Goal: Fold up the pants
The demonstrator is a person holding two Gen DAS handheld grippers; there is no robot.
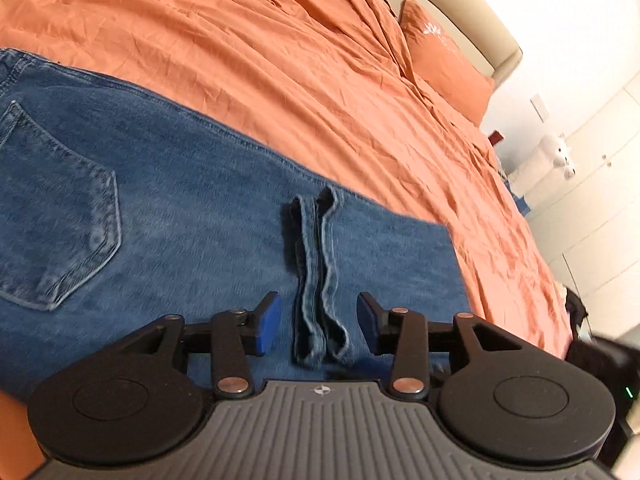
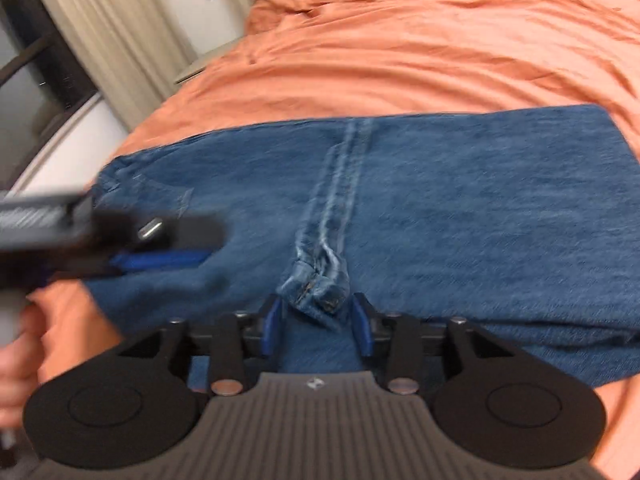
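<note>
jeans (image 1: 180, 208) lie folded on the orange bed (image 1: 280, 60), hems across the middle. left tongs (image 1: 319, 322) and right tongs (image 2: 319, 322) both gape wide over the hems, holding nothing.

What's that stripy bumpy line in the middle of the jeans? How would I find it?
Find the big orange bed, then the blue jeans lying flat on it. The line is the pair of leg hems, side by side on top of the jeans, between the open left gripper fingers. Unlike the smooth denim and the pocket nearby, they are thick, pale-stitched and dark inside.
</note>
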